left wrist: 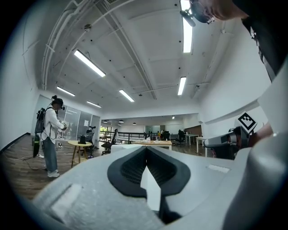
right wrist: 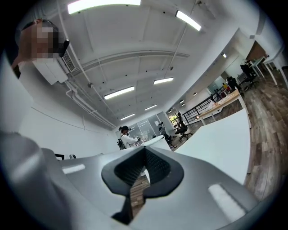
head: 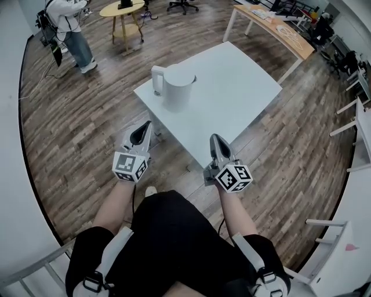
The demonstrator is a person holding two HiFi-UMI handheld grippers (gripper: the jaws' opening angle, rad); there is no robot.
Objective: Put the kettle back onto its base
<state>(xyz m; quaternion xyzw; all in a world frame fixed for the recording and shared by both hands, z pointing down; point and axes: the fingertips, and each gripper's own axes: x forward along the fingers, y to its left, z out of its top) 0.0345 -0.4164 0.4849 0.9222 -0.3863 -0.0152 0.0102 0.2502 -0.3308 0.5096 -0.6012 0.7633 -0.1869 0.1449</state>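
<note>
The kettle [head: 177,87] is standing upright on the white tabletop [head: 243,87], close to the corner at the head view's left. Its handle [head: 155,80] is facing left and its lid is sitting closed on top.

The left tongs [head: 146,125] are hanging over the plank floor [head: 75,133], just off the tabletop's near-left edge. They are pointing level toward the kettle and are clear of it. In the left gripper view, the jaws are pressing together pad to pad – nothing is lying between them.

The right tongs [head: 214,139] are hovering at the tabletop's near edge, beside the near corner and well apart from the kettle. In the right gripper view, the jaws are likewise meeting fully and gripping nothing.

The two tongs are sitting well apart from each other, with the marker cubes facing up toward the head camera.

At the far left, a person [head: 69,29] is standing beside a round table [head: 123,10]. A long wooden desk [head: 278,29] is running along the upper right.
</note>
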